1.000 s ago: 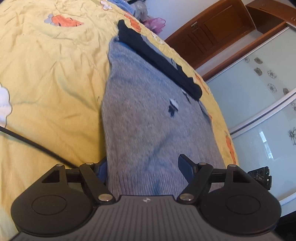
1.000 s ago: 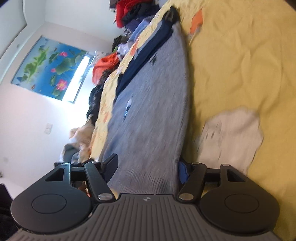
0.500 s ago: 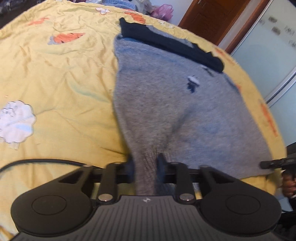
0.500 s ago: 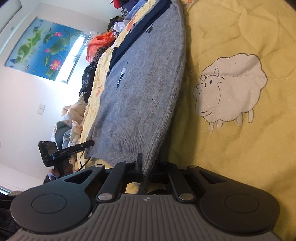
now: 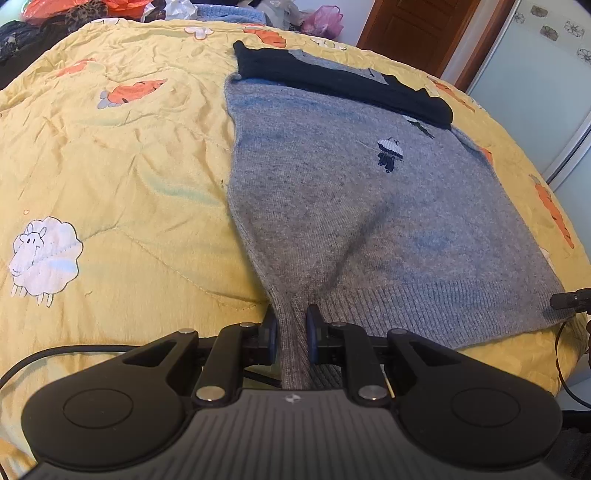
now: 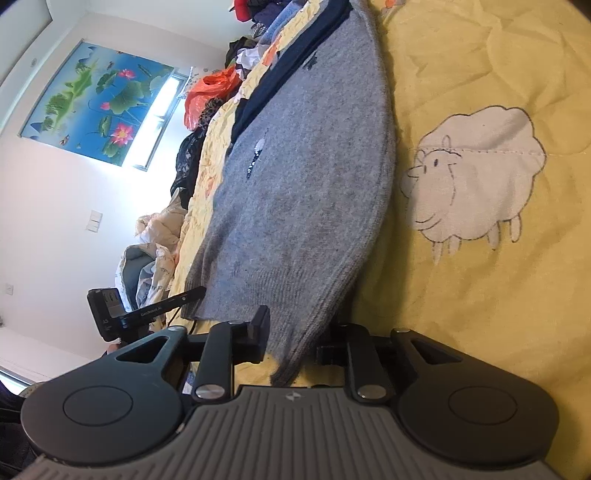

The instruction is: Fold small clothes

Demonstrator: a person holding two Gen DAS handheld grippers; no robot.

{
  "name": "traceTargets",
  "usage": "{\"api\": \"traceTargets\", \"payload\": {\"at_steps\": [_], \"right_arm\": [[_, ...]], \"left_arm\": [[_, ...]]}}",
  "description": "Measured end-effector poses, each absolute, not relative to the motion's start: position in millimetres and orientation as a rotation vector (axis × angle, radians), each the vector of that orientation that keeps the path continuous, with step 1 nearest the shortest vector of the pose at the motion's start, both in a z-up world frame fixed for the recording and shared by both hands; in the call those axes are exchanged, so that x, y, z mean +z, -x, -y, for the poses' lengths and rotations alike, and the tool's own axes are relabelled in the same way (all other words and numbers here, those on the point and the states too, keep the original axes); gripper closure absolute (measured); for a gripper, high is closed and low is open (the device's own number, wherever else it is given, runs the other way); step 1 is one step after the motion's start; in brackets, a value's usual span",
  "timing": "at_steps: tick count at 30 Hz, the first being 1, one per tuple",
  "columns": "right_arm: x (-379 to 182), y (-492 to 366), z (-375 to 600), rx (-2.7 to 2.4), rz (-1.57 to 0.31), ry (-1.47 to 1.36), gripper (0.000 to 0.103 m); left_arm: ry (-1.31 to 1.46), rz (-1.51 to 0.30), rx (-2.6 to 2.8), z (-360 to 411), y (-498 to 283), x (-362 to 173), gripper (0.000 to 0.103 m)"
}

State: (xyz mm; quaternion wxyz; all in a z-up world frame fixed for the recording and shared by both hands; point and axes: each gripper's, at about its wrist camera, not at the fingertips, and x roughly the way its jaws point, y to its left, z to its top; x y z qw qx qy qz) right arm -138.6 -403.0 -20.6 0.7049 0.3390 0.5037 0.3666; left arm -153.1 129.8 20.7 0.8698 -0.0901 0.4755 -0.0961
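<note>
Nearby: clothes pile (image 5: pixel 110 11) beyond sweater (image 5: pixel 351 192); quilt (image 5: pixel 110 166) beneath.

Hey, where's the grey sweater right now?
The grey sweater lies spread on the yellow quilt, right of the sheep print in the left wrist view. Its near hem corner is pinched in the left gripper.
</note>
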Motion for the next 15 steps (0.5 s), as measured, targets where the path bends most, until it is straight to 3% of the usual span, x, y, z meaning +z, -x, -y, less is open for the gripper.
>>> {"api": "traceTargets", "payload": {"at_steps": [4, 5, 6, 7, 15], "right_arm": [[-16, 139, 400, 0.839, -1.106, -0.755, 0.061], [-16, 139, 399, 0.835, -1.106, -0.75, 0.063], [-17, 138, 398, 0.825, -1.114, -0.74, 0.072], [-20, 137, 396, 0.821, -1.136, -0.73, 0.089], [-25, 144, 398, 0.832, -1.122, -0.741, 0.089]], "left_arm": [[0.184, -0.995, -0.2, -129, 154, 20, 0.088], [0.185, -0.995, -0.201, -129, 154, 21, 0.088], [0.187, -0.995, -0.202, -129, 154, 21, 0.088], [0.191, -0.994, -0.203, -130, 154, 21, 0.088], [0.238, -0.997, -0.232, -137, 157, 19, 0.091]]}}
